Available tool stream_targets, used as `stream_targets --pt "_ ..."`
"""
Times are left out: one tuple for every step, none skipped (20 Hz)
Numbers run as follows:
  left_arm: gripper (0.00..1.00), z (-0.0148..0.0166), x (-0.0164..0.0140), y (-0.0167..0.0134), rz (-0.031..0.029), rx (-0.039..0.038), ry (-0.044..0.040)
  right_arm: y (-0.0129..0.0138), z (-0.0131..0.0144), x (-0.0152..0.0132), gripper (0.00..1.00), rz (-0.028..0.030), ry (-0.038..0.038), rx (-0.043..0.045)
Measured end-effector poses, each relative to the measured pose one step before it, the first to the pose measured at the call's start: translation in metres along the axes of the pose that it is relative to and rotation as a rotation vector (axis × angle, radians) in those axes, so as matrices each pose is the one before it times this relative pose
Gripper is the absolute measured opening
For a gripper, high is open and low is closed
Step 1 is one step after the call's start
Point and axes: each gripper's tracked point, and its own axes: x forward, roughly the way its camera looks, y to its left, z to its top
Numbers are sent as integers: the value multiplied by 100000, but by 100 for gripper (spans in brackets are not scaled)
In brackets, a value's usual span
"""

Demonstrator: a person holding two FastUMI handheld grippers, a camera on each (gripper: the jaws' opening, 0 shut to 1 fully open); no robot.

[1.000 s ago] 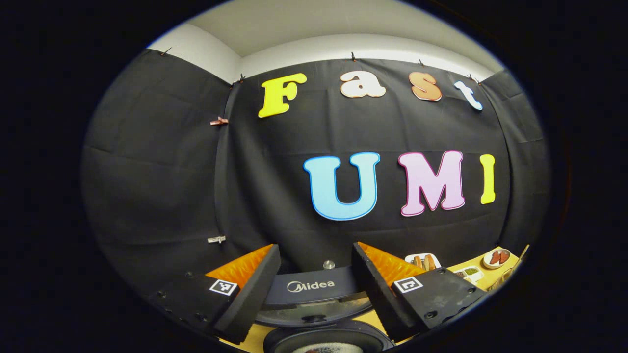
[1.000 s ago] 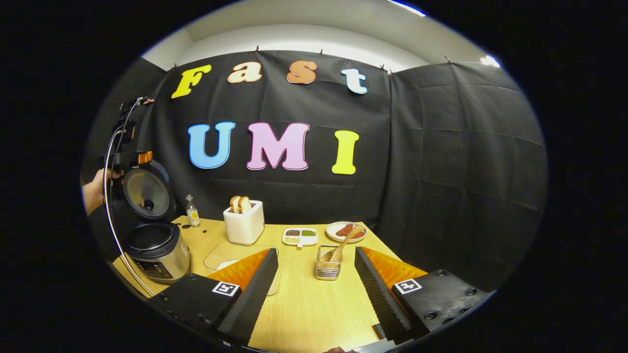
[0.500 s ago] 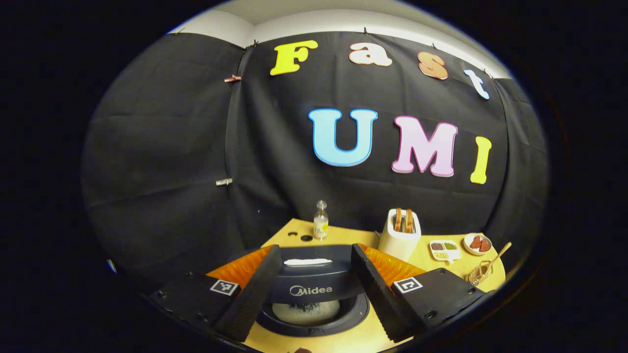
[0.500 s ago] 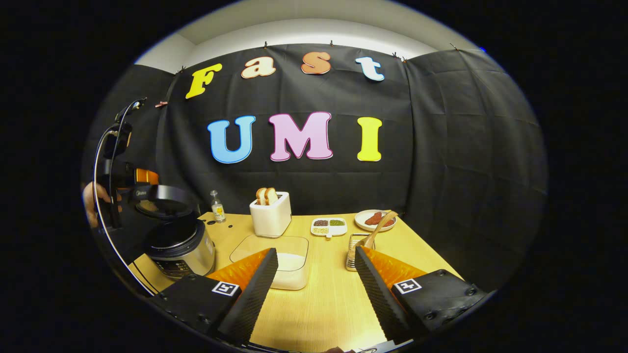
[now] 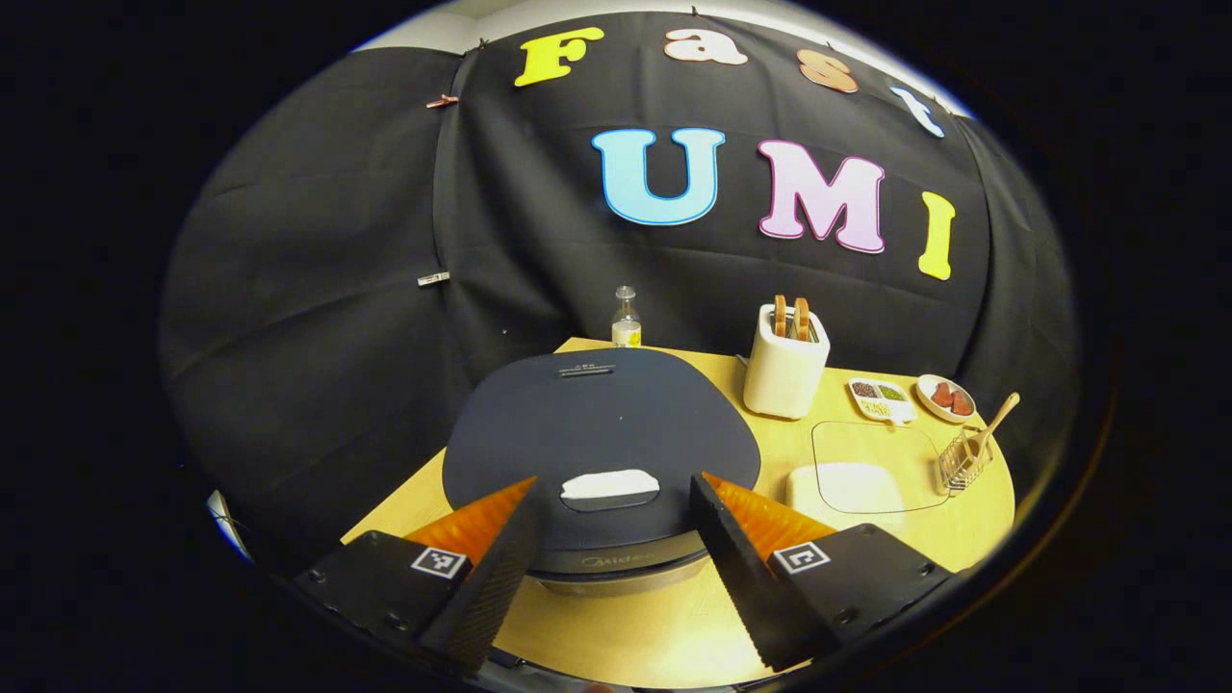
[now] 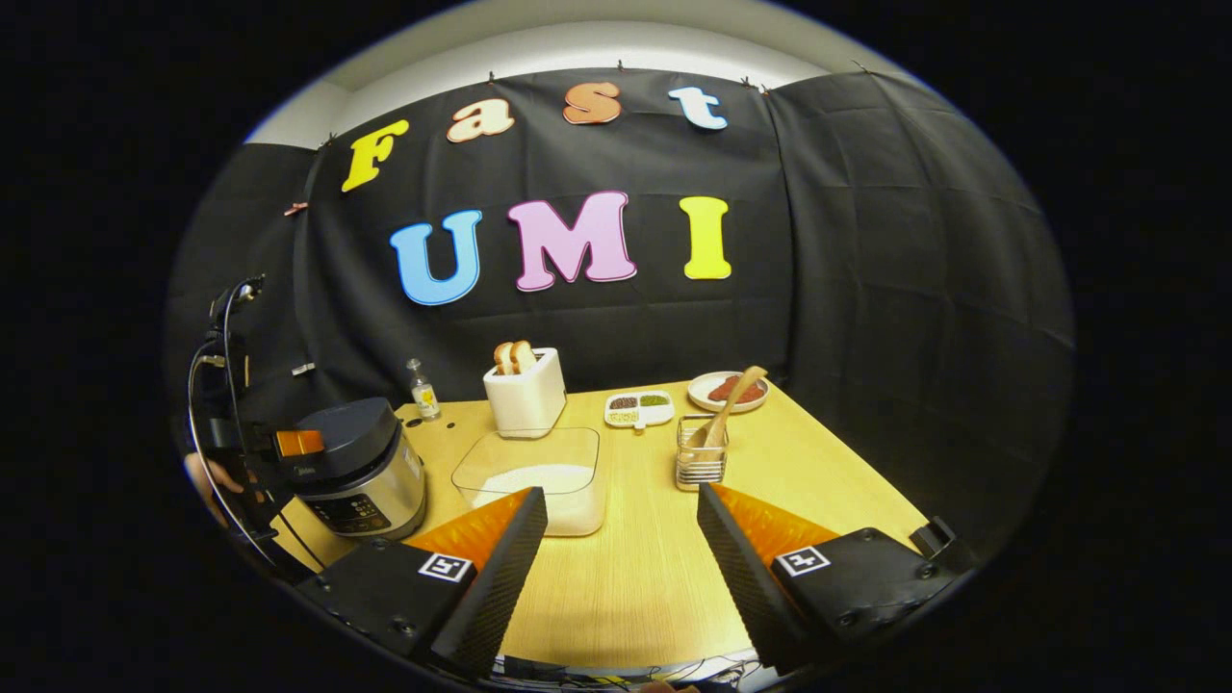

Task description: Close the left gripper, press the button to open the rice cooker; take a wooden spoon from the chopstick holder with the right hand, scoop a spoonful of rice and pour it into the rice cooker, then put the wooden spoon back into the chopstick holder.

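Note:
The dark rice cooker [image 5: 597,423] stands close below my left gripper [image 5: 613,491], its lid down flat. The pale lid button [image 5: 609,484] lies between the open fingers, which stand apart on either side of it without pressing. In the right gripper view the cooker [image 6: 361,472] is at the left with the left gripper [image 6: 298,443] at its lid edge and a hand [image 6: 207,474] behind. The wooden spoon [image 6: 731,397] leans in the wire chopstick holder [image 6: 701,462]. A clear box of rice [image 6: 539,476] sits ahead of my right gripper [image 6: 621,499], which is open and holds nothing.
A white toaster [image 6: 525,390] with bread, a small bottle [image 6: 421,390], a divided dish [image 6: 638,407] and a plate [image 6: 729,390] line the back of the wooden table [image 6: 616,577]. A cable [image 6: 207,385] loops up from the left gripper.
The cooker lid has swung from upright down to shut, and my left gripper came down with it. The right gripper drew back a little and stays open.

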Motion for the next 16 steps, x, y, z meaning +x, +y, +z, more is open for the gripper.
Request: stream_targets --pt "100 -70 -3 14 403 -11 -397 -353 -303 -251 98 -986 573 579" --pt "100 -257 28 -85 517 -203 629 -183 -410 -251 98 -733 1060 445" --pt "100 238 -45 -14 522 -401 -496 -339 -368 -190 98 -666 1224 334" --pt "100 -199 25 152 500 -768 1378 -222 -292 -153 98 -605 995 366" --pt "100 61 187 7 275 -491 155 -15 -109 -146 98 -360 620 381" --pt "100 -40 68 -163 -150 59 149 -64 -71 -73 99 -232 201 235" --pt "100 -648 222 -143 -300 375 2801 -107 34 -43 99 -195 -165 38" --pt "100 192 10 -46 -409 446 -1193 -59 36 15 99 -154 -336 132" --pt "100 -62 163 18 -448 182 377 26 62 25 99 -52 -134 269" --pt "100 120 -65 -11 -449 648 -1114 -48 87 245 99 -274 -273 371" --pt "100 171 63 -56 -772 497 -76 -89 223 237 99 -206 -438 272" --pt "100 118 -47 81 -1105 -44 -401 -208 320 322 99 -607 -551 267" --pt "100 265 -150 -36 -1723 -816 -1004 -115 482 195 99 -519 -1000 302" --pt "100 454 -342 -100 -2029 -1574 -1864 -149 569 259 98 -716 -1247 285" --pt "100 761 -268 -30 -1906 -1900 -2369 -343 601 302 98 -1006 -1392 -22" --pt "99 725 -645 -153 -1615 -1858 -2743 -346 675 265 99 -1313 -1548 -465"
